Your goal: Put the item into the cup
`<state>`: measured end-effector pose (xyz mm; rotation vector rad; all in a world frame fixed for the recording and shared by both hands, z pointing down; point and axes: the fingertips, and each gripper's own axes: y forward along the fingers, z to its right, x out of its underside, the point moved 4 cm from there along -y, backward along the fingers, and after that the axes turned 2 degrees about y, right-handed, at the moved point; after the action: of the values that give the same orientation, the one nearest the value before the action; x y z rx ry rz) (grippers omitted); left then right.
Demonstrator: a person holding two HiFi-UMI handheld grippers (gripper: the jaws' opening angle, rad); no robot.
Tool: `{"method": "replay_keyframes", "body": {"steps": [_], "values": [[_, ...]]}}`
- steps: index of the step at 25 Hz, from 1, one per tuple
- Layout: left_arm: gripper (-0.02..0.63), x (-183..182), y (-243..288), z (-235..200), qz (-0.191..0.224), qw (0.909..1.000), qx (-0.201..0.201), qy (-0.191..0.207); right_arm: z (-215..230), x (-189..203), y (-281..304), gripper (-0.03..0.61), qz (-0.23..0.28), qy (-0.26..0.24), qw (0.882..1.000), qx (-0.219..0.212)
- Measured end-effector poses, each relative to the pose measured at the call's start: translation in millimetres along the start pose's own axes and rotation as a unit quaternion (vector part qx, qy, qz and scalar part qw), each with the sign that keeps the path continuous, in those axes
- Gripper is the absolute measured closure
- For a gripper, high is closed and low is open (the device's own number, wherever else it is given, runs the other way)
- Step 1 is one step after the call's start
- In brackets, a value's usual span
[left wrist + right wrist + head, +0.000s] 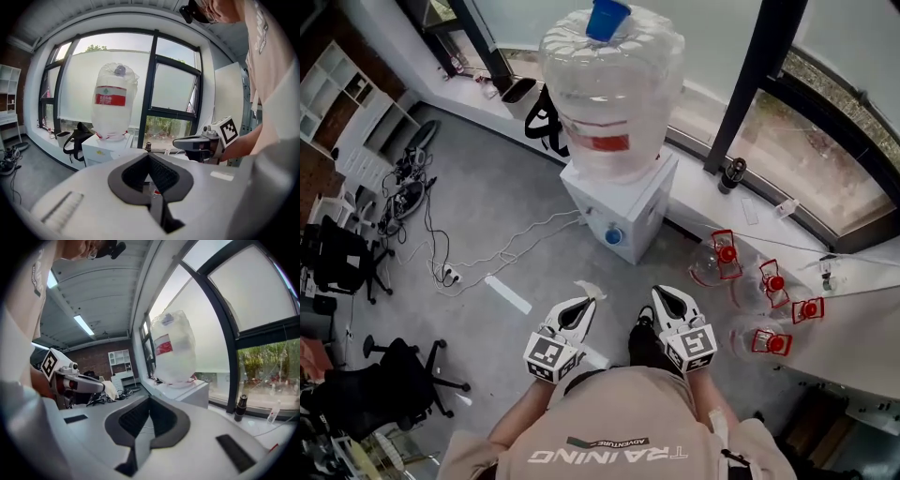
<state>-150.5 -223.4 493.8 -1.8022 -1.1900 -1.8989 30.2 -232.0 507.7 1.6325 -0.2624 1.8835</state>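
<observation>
I stand in front of a white water dispenser [623, 202] that carries a large clear bottle [609, 89]. A blue cup-like thing [607, 19] sits on top of the bottle. Both grippers are held close to my body, pointing at the dispenser. My left gripper [586, 302] [149, 155] is shut with nothing between its jaws. My right gripper [659, 292] [150, 399] is shut and empty too. Each one shows in the other's view: the right gripper [180, 142] and the left gripper [96, 385]. No loose item is in either grip.
Several empty bottles with red handles [772, 281] lie on the floor at the right. A black bag [546, 122] and a small dark bottle [732, 173] rest by the window ledge. Cables [441, 267], white strips [508, 294] and office chairs [384, 380] occupy the left floor.
</observation>
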Motion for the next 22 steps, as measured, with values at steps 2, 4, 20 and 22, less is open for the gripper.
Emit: {"method": "replay_keyframes", "body": {"steps": [2,4,20,22], "values": [[0.607,-1,24,-12,-0.014,0.9999,-0.003,-0.008,24,-8,16,0.568,-0.004,-0.010,1.000,-0.007],[0.607,-2,46,-23,-0.030,0.9995,-0.002,-0.012,45,-14,31,0.568,-0.006,-0.015,1.000,-0.012],[0.607,97,186,-106,-0.166,0.9846,0.049,0.023,103,35,93,0.568,-0.036,0.025,0.998,0.047],[0.607,125,200,-115,-0.192,0.9795,0.058,0.021,103,52,93,0.568,-0.042,0.037,0.996,0.063]]}}
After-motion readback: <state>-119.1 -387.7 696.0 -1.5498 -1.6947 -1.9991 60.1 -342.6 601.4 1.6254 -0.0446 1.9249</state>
